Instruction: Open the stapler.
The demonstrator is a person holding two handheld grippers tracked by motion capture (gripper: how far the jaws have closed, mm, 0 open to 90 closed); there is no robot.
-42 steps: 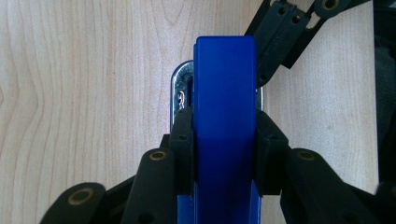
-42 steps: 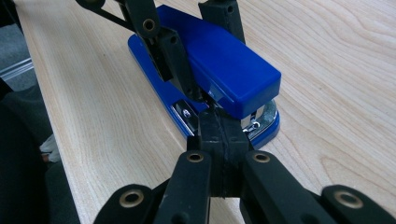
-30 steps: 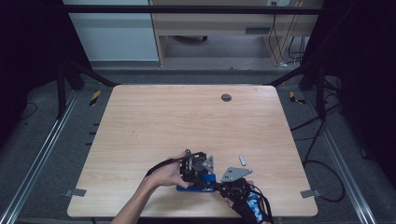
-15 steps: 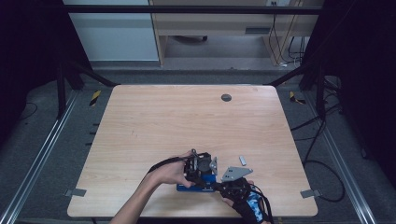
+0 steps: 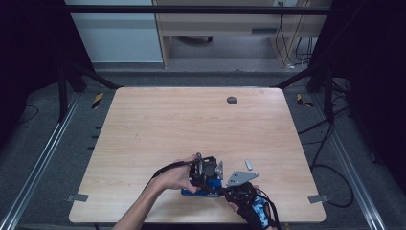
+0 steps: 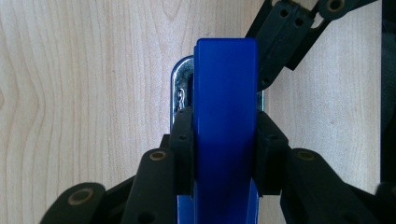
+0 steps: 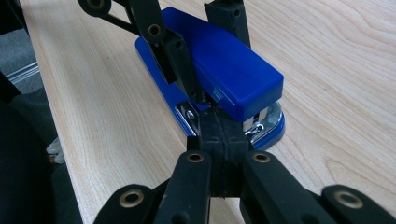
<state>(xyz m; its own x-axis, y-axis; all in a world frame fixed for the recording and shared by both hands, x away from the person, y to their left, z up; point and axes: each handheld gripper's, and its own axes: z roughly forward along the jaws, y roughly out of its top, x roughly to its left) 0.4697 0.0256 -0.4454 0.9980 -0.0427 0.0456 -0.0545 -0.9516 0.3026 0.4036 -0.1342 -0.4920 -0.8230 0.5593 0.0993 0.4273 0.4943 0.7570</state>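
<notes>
At the near edge of the table (image 5: 143,124), just in front of you, a blue stapler (image 5: 203,190) lies flat on the wood, and both of your tools meet over it. Your left gripper (image 6: 224,140) comes down from above and grasps the stapler's blue top across its width; in the left gripper view its two black jaws press against either side of the lid, with the metal nose of the stapler showing past them. Your right gripper (image 7: 224,140) has its jaws clenched together with nothing between them, and its closed tip sits at the front of the stapler, right at the gap between the lid and the shiny metal base, as the right gripper view shows. Whether that tip is actually wedged into the gap or only resting against it, I cannot tell.

A small pale piece (image 5: 248,164) lies on the table a little beyond your right hand (image 5: 251,208), well apart from the stapler; it is too small to identify.

As I judge it, you have the securing done: the stapler is pinned and steady under your left tool. The working part appears to be in progress, with the closed right tip set at the mouth, perhaps to pry or probe there. The lid is down over the base, so any opening or clearing seems to lie ahead.
</notes>
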